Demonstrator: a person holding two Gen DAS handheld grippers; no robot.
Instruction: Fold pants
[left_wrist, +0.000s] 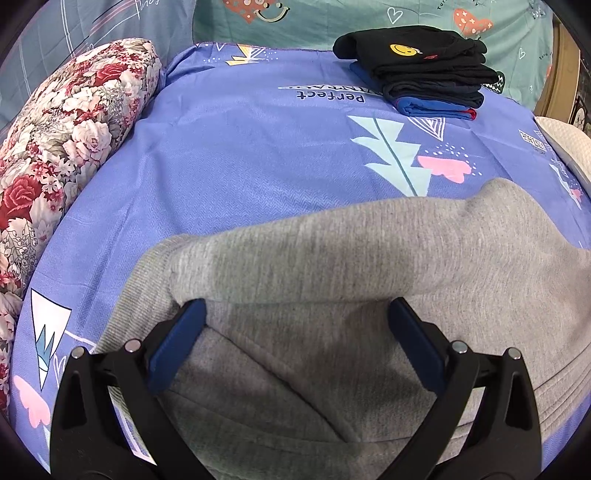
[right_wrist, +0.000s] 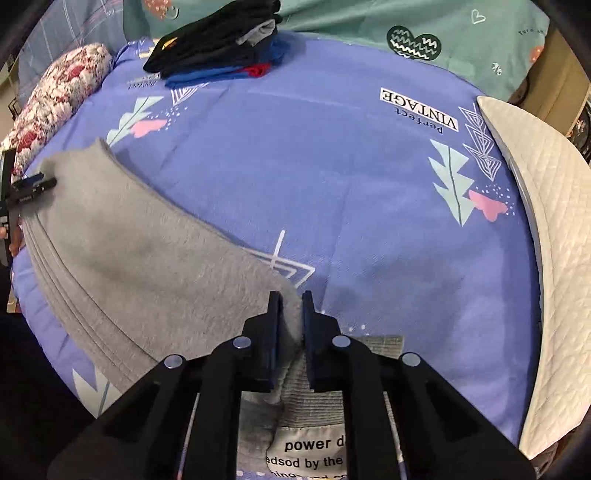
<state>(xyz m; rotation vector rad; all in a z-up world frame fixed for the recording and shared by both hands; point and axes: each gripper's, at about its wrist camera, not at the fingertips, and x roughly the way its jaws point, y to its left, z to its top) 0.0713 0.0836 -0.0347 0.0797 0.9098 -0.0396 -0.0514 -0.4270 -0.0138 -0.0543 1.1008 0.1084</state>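
Left wrist view: left gripper (left_wrist: 295, 310) at lower centre, fingers (left_wrist: 177, 339) spread wide apart, nothing clamped between them. Grey pants (left_wrist: 332, 266) fill the lower half of the frame, lying on the blue patterned bed sheet (left_wrist: 229, 147); the left finger tip touches a fold edge of the fabric, the right one lies over the cloth. Floral pillow (left_wrist: 66, 140) along the left edge. Stack of folded dark clothes (left_wrist: 424, 74) at upper right, well apart from the pants. Right wrist view: right gripper (right_wrist: 291, 317) at lower centre, fingers (right_wrist: 275, 332) drawn close together with a ridge of grey pants (right_wrist: 147, 258) fabric pinched between them. The pants stretch from there to the left edge of the frame, where the left gripper (right_wrist: 26, 188) sits at their far end. A white label (right_wrist: 310, 454) with printed text shows at bottom centre. White quilted pad (right_wrist: 546, 240) on the right edge; folded stack (right_wrist: 218, 48) at upper left.
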